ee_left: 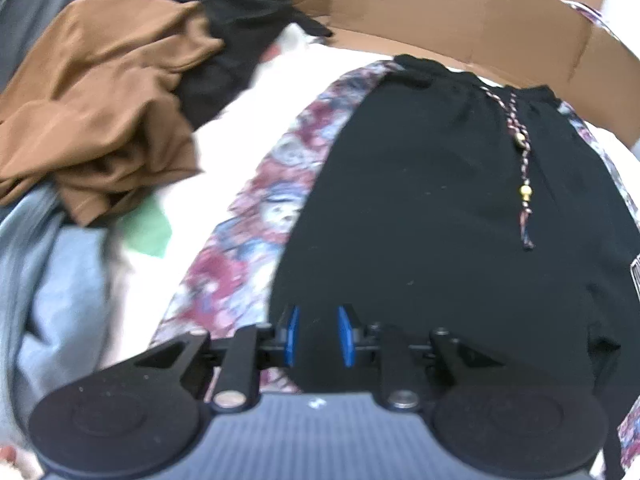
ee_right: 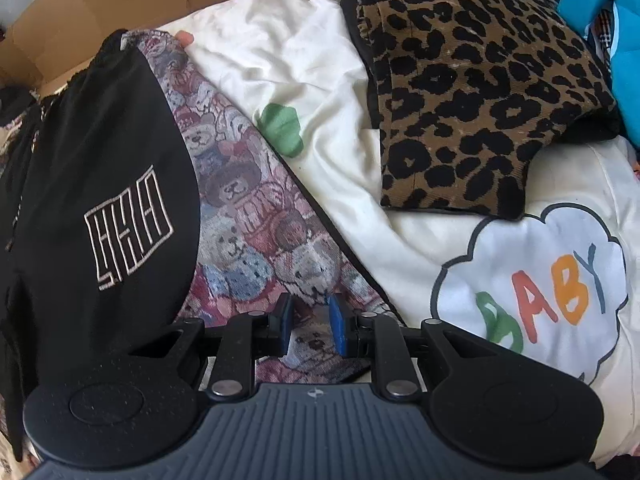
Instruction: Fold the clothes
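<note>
In the left wrist view, going from left to right, there is first a heap of loose clothes: one grey piece (ee_left: 48,280) at the edge, one brown piece (ee_left: 104,108) on top of it, and one black piece (ee_left: 236,68) behind the brown one. A small green patch (ee_left: 146,230) shows on the white sheet (ee_left: 248,120) just beside the heap. Then come the shorts (ee_left: 440,200), which lie flat on the sheet: the middle is black, and two printed side panels run along it, one on each side. One braided cord (ee_left: 520,160) with beads lies on the black part. A cardboard wall (ee_left: 440,12) stands behind. The left gripper (ee_left: 318,336) hovers above the lower edge of the shorts, its two blue pads a little apart with nothing pinched between them. In the right wrist view, the black part carries one white logo (ee_right: 128,224), and the panel (ee_right: 248,216) shows teddy bears. The right gripper (ee_right: 312,326) is over this panel, jaws also slightly apart, and whether they pinch the cloth I cannot tell. Further right lie one leopard garment (ee_right: 472,92) and one "BABY" print (ee_right: 540,288).
</note>
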Motion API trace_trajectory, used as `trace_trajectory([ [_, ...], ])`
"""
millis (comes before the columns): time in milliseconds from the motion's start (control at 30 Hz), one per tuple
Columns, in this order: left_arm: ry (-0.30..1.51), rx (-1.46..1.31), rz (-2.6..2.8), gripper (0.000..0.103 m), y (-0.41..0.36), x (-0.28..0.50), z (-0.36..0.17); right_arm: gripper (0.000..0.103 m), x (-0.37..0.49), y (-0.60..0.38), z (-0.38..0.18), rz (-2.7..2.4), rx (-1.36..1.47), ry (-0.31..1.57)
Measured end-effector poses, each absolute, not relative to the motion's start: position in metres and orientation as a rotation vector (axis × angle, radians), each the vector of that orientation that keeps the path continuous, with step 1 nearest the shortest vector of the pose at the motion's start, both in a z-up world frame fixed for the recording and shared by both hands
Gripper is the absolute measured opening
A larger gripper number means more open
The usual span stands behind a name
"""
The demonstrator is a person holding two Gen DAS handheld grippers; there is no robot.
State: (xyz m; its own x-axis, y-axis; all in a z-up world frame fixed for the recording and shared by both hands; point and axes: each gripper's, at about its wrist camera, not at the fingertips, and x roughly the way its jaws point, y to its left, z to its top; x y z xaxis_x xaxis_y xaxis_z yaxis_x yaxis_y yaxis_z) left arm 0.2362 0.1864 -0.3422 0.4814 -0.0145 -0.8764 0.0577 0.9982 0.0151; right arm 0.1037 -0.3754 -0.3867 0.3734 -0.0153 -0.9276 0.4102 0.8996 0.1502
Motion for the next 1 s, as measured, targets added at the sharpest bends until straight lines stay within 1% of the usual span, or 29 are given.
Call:
trace_trajectory([
  [200,1.027,0.014,0.014,0.025,0.226,0.219,-0.327,0.026,0.098,-0.378,-0.386,-0.294,0.41,1.175],
  [333,1.052,0.047,0.066,0.024,0.253,0.217,-0.317,0.026,0.092,-0.38,-0.383,-0.311,0.454,1.193],
  [400,1.07,0.029,0.09,0.024,0.266,0.212,-0.316,0.028,0.089,-0.38,-0.379,-0.32,0.476,1.192],
  [600,1.108,0.004,0.126,0.024,0.282,0.195,-0.337,0.028,0.076,-0.381,-0.365,-0.342,0.526,1.166],
  [700,1.115,0.023,0.139,0.024,0.284,0.19,-0.348,0.028,0.076,-0.382,-0.368,-0.344,0.544,1.159],
  [933,1.135,0.04,0.161,0.028,0.293,0.182,-0.371,0.026,0.076,-0.382,-0.388,-0.385,0.556,1.184],
  [1000,1.137,0.033,0.169,0.031,0.296,0.18,-0.374,0.026,0.074,-0.382,-0.39,-0.413,0.541,1.201],
])
